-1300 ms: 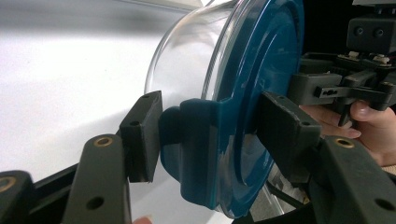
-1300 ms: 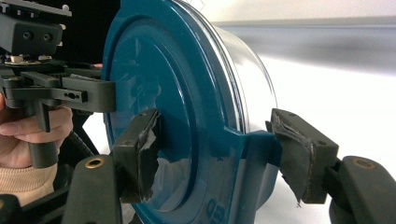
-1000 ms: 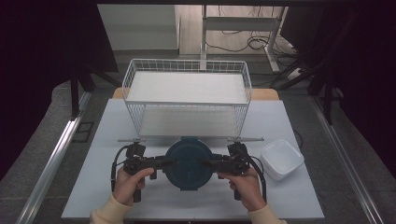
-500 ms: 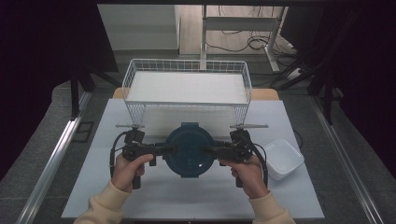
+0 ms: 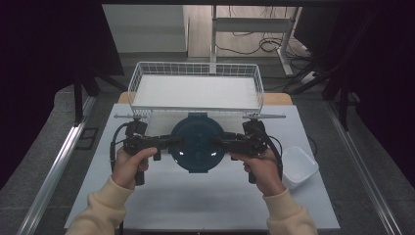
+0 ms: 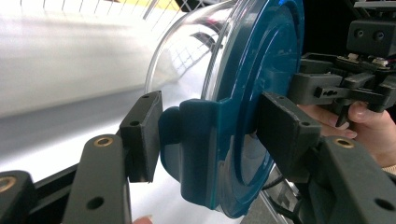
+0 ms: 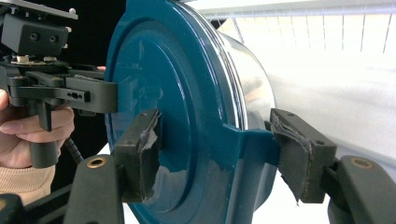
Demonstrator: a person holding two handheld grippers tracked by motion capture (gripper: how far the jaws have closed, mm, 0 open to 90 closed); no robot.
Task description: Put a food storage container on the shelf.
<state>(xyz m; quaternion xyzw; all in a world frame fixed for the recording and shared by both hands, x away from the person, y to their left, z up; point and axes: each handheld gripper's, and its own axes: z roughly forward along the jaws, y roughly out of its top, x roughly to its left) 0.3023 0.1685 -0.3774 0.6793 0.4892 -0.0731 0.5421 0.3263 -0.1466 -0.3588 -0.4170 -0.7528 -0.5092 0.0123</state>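
L gripper [image 5: 169,142] and R gripper [image 5: 220,143] each clamp a side tab of the round clear container w/ teal lid [image 5: 197,142], fingers [image 6: 142,133] pressed on the lid's edge from opposite sides, container held between them above the bench [image 5: 195,196]. Just right of the R hand [image 5: 262,169], a small clear tub [image 5: 298,166]. Beyond the fingers, a white wire basket [image 5: 195,90].
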